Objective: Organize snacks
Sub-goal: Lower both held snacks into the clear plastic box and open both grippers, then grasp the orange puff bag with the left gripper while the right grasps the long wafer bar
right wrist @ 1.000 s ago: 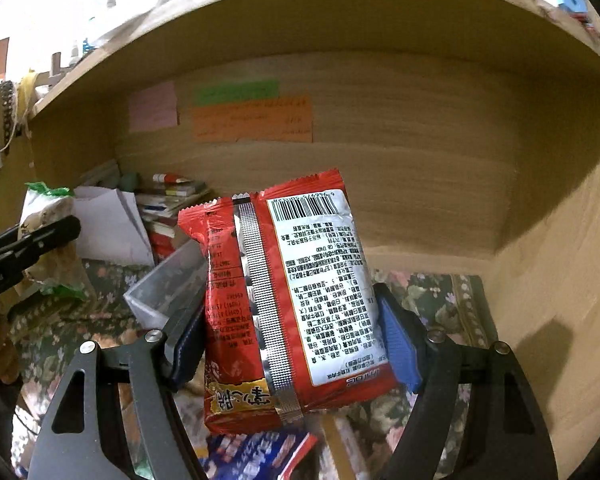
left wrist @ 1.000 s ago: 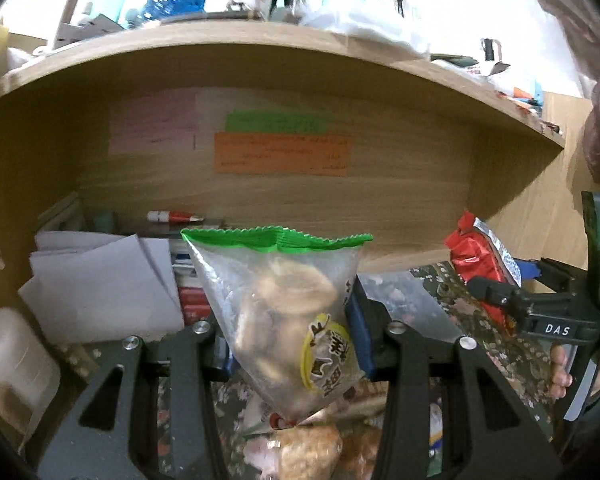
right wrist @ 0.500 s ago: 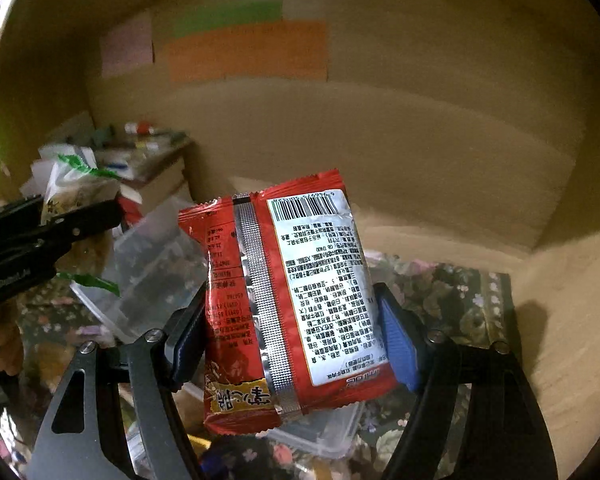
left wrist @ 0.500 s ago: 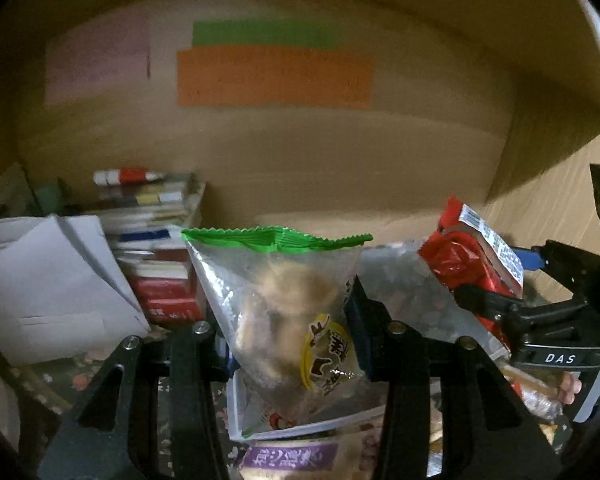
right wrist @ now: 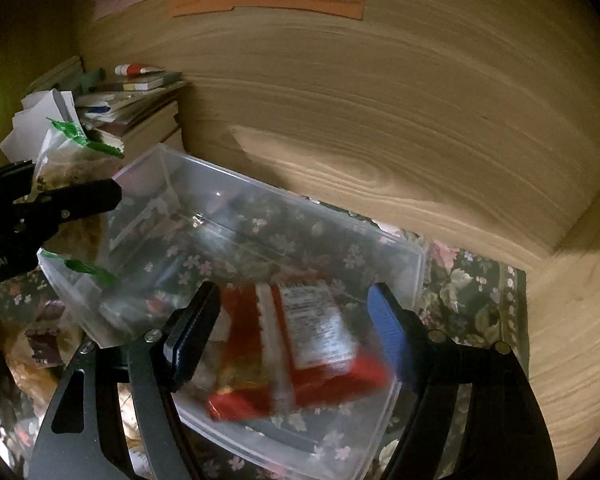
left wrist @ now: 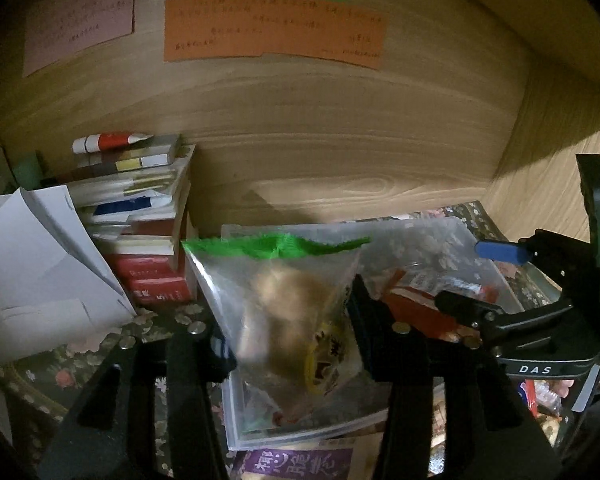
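Over clear plastic tub (right wrist: 400, 256): left tongs (left wrist: 288, 336) gripping crinkly bag (left wrist: 284, 304), right tongs (right wrist: 288, 320) agape above glossy red packet (right wrist: 296, 344).

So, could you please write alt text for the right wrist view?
The right gripper, open, hangs over a clear plastic container where a blurred red snack packet drops or lies. At left, the left gripper holds a green-topped clear snack bag beside stacked books.
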`<move>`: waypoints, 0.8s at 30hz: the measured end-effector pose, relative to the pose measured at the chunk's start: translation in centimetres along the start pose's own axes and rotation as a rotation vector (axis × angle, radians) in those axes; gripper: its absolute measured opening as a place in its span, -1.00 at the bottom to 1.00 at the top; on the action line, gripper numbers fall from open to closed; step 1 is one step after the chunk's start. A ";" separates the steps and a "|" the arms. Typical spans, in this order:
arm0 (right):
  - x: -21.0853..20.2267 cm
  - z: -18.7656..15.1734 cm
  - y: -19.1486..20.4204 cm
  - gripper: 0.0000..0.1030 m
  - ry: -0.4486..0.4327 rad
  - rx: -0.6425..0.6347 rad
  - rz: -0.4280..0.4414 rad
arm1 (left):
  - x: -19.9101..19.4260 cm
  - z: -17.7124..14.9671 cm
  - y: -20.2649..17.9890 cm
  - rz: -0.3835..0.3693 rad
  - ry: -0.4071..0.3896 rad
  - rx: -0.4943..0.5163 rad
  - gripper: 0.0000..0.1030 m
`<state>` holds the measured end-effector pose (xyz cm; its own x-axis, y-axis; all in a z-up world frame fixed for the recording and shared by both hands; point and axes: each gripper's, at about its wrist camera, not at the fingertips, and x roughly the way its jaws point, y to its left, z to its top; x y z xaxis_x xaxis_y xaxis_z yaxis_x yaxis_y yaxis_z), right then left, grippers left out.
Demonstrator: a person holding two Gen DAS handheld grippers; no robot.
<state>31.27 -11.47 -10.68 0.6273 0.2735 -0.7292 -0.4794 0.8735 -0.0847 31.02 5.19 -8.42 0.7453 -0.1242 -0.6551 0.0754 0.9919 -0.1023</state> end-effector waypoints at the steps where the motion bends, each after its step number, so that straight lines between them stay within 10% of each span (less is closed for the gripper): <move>1: -0.1 0.0 0.0 0.47 0.000 -0.002 -0.002 | 0.5 0.4 0.6 -0.001 -0.005 -0.003 0.06; 24: -10.6 -5.5 -0.9 0.71 -0.213 0.102 -0.035 | -10.5 -5.4 -0.9 0.028 -0.153 0.003 0.79</move>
<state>21.65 -17.33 -6.58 0.7629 0.3119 -0.5663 -0.3974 0.9172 -0.0302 19.51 5.50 -5.51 0.8393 -0.0911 -0.5360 0.0551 0.9950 -0.0828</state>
